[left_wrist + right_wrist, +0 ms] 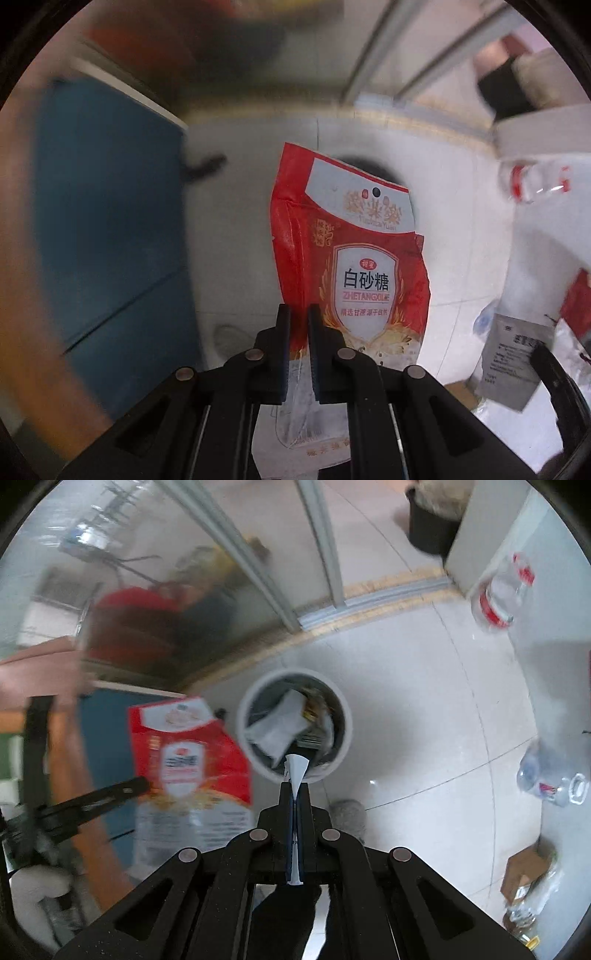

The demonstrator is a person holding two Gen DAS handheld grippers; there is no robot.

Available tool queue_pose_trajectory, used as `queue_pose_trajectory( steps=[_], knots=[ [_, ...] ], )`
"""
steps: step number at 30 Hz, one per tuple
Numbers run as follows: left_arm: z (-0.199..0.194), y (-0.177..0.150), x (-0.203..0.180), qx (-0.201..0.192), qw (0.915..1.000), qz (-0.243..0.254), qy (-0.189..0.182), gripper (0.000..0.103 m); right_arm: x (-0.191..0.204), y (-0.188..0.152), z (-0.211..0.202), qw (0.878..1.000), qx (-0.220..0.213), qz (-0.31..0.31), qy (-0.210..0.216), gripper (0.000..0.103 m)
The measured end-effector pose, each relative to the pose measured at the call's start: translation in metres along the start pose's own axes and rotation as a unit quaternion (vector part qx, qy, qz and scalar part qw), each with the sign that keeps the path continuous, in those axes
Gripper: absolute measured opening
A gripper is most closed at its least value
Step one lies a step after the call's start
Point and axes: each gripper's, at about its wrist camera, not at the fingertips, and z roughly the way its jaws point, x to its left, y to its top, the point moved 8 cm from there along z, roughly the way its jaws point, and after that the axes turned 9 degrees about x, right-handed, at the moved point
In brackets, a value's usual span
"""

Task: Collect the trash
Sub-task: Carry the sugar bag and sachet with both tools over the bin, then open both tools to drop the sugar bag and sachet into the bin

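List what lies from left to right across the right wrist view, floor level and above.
Left gripper → red sugar bag → white trash bin → white paper scrap pinched in the right gripper → clear plastic bottle with red label at the far right.

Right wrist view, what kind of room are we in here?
Probably a kitchen or utility corner of a home: pale tiled floor, a sliding-door track, and a round white trash bin already holding wrappers. Empty plastic bottles lie on a white surface at the right.
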Motion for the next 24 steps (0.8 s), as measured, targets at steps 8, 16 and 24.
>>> queue_pose_trajectory(
  steps=[8, 16, 24],
  knots=[
    [0.169, 0.114, -0.031, 0.08, 0.9967, -0.013, 0.001, 0.007, -0.036, 0.086, 0.16, 1.0, 0.027, 0.006, 0.003, 0.001],
    [0.202, 0.144, -0.042, 0.082, 0.9966, 0.006, 0.005, 0.019, -0.051, 0.114, 0.241, 0.998, 0.059, -0.006, -0.008, 0.002],
    [0.13, 0.122, -0.019, 0.011, 0.9994, -0.018, -0.029, 0.096, -0.044, 0.112, 0.241, 0.997, 0.073, -0.018, -0.014, 0.059]
  ],
)
